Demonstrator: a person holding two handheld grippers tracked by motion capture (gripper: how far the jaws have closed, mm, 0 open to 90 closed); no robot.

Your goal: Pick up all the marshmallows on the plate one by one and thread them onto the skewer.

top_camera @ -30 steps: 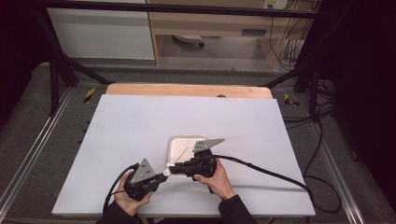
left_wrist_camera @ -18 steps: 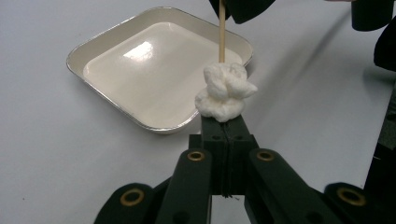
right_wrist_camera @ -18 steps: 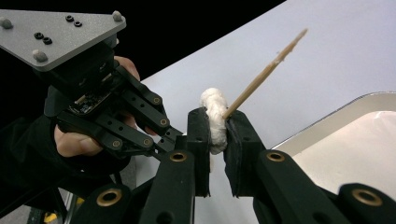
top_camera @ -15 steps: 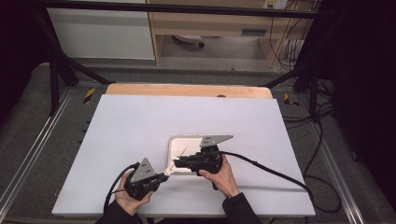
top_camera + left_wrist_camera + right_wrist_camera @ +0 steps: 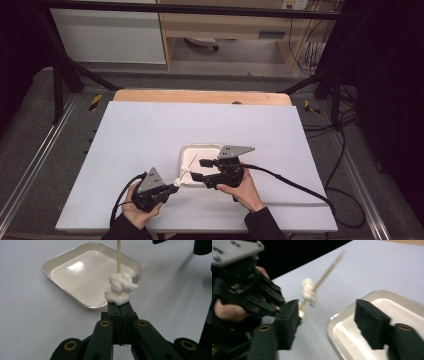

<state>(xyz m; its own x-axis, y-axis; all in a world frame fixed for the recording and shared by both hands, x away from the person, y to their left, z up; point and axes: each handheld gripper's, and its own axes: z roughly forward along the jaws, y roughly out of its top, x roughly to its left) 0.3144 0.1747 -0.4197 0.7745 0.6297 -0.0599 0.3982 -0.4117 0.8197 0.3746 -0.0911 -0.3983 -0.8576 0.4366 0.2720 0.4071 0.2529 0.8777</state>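
My left gripper (image 5: 172,187) (image 5: 120,312) is shut on the lower end of a thin wooden skewer (image 5: 119,255) (image 5: 189,167). A lumpy white mass (image 5: 120,288) (image 5: 308,291) is threaded on it just above the jaw tips. The skewer leans up toward a shallow white metal tray (image 5: 200,150) (image 5: 82,277). My right gripper (image 5: 198,170) (image 5: 329,325) is at the tray's near edge, pointing at the skewer. Its jaws have just been opening and now stand apart, with nothing pressed between the pads. The skewer (image 5: 329,267) lies just beyond its left jaw.
The tray sits near the front middle of a white table top (image 5: 150,130). A wooden strip (image 5: 200,96) runs along the far edge. A black cable (image 5: 290,185) trails right from my right gripper. Metal frame rails and cables flank the table.
The right gripper's jaws, close together beside the skewer before, have spread apart. That hand has shifted slightly toward the tray. The left gripper has kept still with the skewer.
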